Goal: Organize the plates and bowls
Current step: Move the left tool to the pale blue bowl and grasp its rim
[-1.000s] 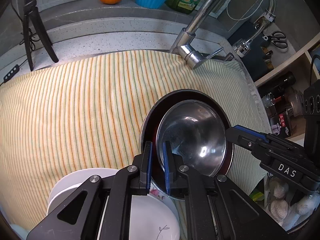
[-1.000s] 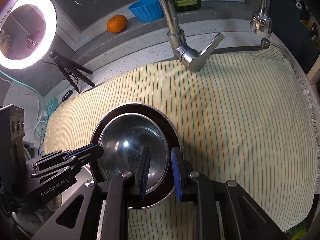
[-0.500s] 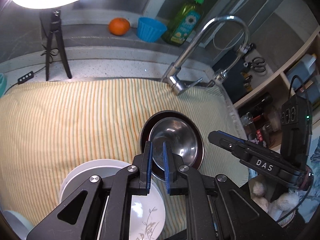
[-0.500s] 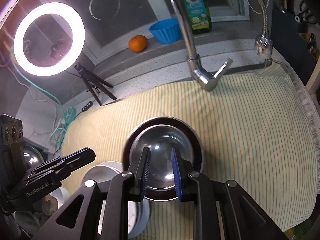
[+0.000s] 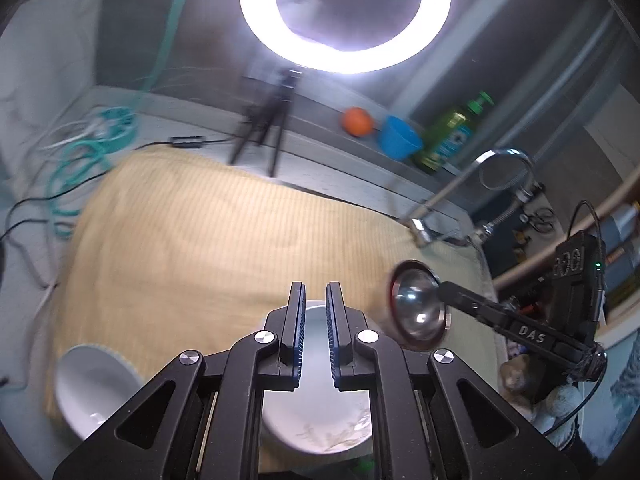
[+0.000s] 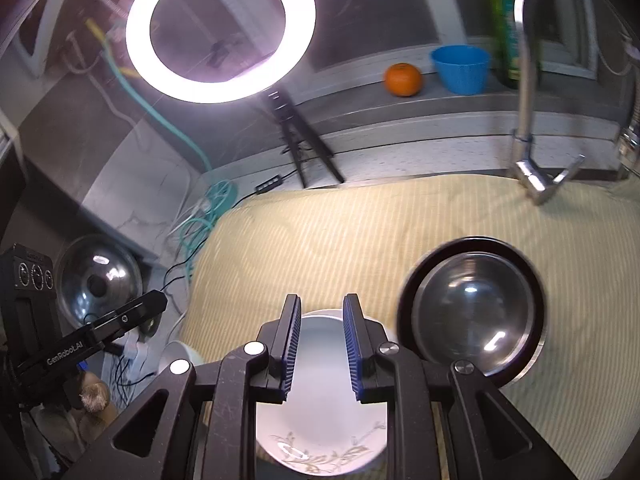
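Here, both grippers hang empty above a striped cloth with dishes.

Left wrist view: the left gripper (image 5: 316,322) is nearly closed on nothing over the white plate (image 5: 320,420); a white bowl (image 5: 90,388) lies to its left, the steel bowl (image 5: 418,308) to its right. Right wrist view: the right gripper (image 6: 320,340) holds nothing, its jaws narrowly parted above the white plate (image 6: 320,420); the steel bowl (image 6: 474,312) sits in a dark plate (image 6: 404,304) on the cloth (image 6: 340,232).

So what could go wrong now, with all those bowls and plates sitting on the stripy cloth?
The white plate lies at the near edge of the striped cloth; a careless nudge could slide it off. The steel bowl sits loose inside the dark plate, so lifting the plate alone might tip the bowl out. The left gripper and right gripper both hover over the white plate and might bump each other.
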The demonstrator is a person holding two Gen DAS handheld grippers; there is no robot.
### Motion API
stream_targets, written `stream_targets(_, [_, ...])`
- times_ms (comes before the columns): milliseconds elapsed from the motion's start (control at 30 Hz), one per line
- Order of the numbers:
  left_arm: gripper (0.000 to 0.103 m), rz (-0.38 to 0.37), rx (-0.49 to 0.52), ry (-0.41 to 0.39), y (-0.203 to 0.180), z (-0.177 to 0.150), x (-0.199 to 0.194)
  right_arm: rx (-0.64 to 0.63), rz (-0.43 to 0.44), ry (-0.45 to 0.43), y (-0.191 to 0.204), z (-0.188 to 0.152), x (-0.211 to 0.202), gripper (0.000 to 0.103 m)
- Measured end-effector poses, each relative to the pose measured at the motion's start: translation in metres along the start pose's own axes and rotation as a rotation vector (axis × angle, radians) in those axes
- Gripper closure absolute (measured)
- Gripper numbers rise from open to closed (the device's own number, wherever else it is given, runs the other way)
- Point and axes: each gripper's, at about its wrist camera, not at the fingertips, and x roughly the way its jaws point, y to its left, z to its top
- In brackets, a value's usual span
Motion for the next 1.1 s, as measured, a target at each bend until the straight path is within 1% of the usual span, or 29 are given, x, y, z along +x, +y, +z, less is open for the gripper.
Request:
stream_targets(100, [0.094, 0.061, -0.073, -0.019, 0.035, -0.01, -0.019, -0.04, 0.033, 0.031, 0.023, -0.002, 0.013, 0.083])
stream_targets(300, [0.094, 0.181, -0.228, -0.044, 0.097, -0.041, -0.048, -0.128, 0.094, 0.112, 0.068, -0.01, 0.049, 0.083])
stream_targets(467, [0.094, 0.246, -0.341, -0.053, 0.137, -0.068, -0.065, -0.199, 0.131, 0.178, 0.105, -0.022, 0.076, 0.083])
stream_targets(600, [0.094, 0.273, -0.399, -0.04, 0.157, -0.087, -0.066, -0.25, 0.153, 0.228, 0.133, -0.032, 0.097, 0.083])
stream_targets(733, [0.094, 0.268, -0.435, -0.011, 0.171, -0.104, -0.06, -0.305, 0.16, 0.286, 0.156, -0.049, 0.117, 0.083])
stream_targets(933, [0.094, 0.269, -0.45, 0.024, 0.179, -0.117, -0.047, -0.336, 0.153, 0.387, 0.173, -0.075, 0.151, 0.083])
stream_targets(1100, [0.094, 0.265, -0.454, 0.046, 0.184, -0.119, -0.039, -0.346, 0.15, 0.445, 0.181, -0.089, 0.173, 0.083])
